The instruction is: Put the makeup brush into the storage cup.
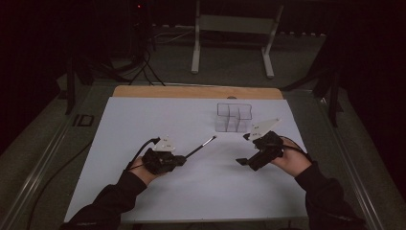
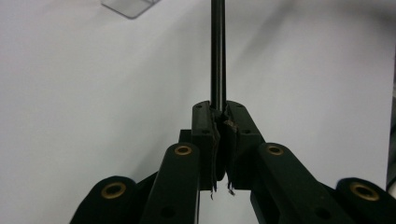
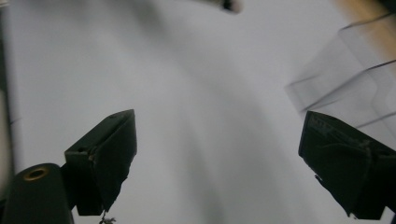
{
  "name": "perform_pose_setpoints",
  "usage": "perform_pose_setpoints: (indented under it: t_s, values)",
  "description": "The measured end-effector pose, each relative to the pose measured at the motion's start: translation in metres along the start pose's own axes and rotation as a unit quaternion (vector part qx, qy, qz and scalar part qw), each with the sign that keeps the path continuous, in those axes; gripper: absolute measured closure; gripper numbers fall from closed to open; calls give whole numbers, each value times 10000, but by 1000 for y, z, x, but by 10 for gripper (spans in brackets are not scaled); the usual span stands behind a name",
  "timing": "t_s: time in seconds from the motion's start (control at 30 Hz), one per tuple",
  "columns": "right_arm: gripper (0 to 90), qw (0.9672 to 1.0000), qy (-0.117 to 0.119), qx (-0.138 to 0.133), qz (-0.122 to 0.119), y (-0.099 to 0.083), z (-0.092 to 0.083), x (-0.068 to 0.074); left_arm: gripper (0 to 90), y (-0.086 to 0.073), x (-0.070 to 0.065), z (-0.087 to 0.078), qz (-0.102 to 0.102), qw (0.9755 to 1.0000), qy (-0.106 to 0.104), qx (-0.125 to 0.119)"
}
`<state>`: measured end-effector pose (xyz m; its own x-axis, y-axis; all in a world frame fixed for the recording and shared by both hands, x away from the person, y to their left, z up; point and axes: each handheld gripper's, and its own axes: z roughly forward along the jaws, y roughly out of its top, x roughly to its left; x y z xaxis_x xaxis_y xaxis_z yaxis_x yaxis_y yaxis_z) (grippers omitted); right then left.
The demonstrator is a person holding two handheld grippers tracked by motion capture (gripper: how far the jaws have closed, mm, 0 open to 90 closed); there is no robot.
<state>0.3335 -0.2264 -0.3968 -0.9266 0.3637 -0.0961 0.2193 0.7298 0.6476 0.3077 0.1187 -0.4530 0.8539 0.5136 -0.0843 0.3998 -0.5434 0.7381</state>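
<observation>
where the white sheet [image 1: 158, 120] covers the worktop, leaving a bare strip of tan wood [image 1: 191, 92] along the far edge, two black hand-held grippers sit over its near half — one in each of the person's hands, dark sleeves coming in from the near edge.

left gripper [image 1: 183, 159]: over the sheet's near-left part, jaws pressed together on the end of a thin black rod with a pale tip [image 1: 201, 146]. the rod runs out from the jaws toward the far right, its pale tip ending close to the clear box. in the left gripper view the left gripper [image 2: 222, 121] shows its pads clamped tight around the dark shaft [image 2: 217, 51], which goes straight up out of frame.

right gripper [image 1: 241, 162]: over the near-right part, pointing toward the left gripper, grey three-cornered plate on top. in the right gripper view the right gripper [image 3: 217, 154] has its jaws spread wide, bare sheet between them.

clear plastic box with square compartments [image 1: 233, 117]: stands on the sheet toward the far-right corner, just beyond the right gripper, apart from both. its blurred transparent walls [image 3: 348, 77] show at the right of the right gripper view.
</observation>
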Motion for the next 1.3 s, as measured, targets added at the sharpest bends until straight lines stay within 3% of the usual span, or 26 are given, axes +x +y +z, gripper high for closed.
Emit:
perform_pose_setpoints:
  t_s: [0.1,0.13,0.17,0.2,0.23,0.33,0.37,0.43,0.47,0.53,0.63,0.73,0.9,1.03,1.17,1.3]
  values:
    - [114,9990,-233,-345,167,-2,-3,7,846,-2,-3,-6,-110,9995,12,-290]
    - [114,9990,-233,-345,167,-2,-3,7,846,-2,-3,-6,-110,9995,12,-290]
    - [114,9984,-321,-445,161,-2,-3,11,846,-4,-3,-8,-264,9984,-13,-504]
    - [117,9966,-557,-577,197,-2,-6,16,846,-6,-3,-9,-306,9980,4,-545]
    - [160,9958,-586,-670,232,-3,-6,18,846,-8,-3,-8,-380,9975,-26,-588]
    - [166,9932,-768,-830,263,-3,-9,23,846,-12,-3,-7,-479,9966,-35,-675]
    - [165,9909,-900,-948,305,-3,-10,25,846,-17,-1,-5,-647,9950,-140,-751]
    - [150,9894,-465,-829,1094,-3,-9,24,846,-22,-1,-1,-727,9941,-191,-778]
    - [151,9870,-433,-908,1252,-3,-9,25,846,-24,-2,1,-769,9934,-223,-816]
    - [139,9849,-657,-1029,1231,-4,-7,30,846,-26,-3,5,-819,9929,-289,-812]
    - [131,9820,-788,-1201,1225,-2,-4,37,846,-29,-4,10,-874,9926,-288,-797]
    - [117,9783,-934,-1391,1217,2,-6,43,846,-31,0,10,-1014,9894,-261,-1008]
    - [111,9728,-1219,-1603,1141,15,-13,49,846,-35,3,7,-1053,9840,-87,-1436]
    - [109,9667,-1302,-1803,1265,26,-15,54,845,-38,5,9,-1170,9811,-82,-1541]
    - [109,9630,-1303,-1896,1404,36,-13,58,845,-39,5,11,-1201,9808,-92,-1537]
    - [109,9558,-1407,-1966,1675,42,-9,57,845,-40,5,10,-1188,9804,-93,-1570]
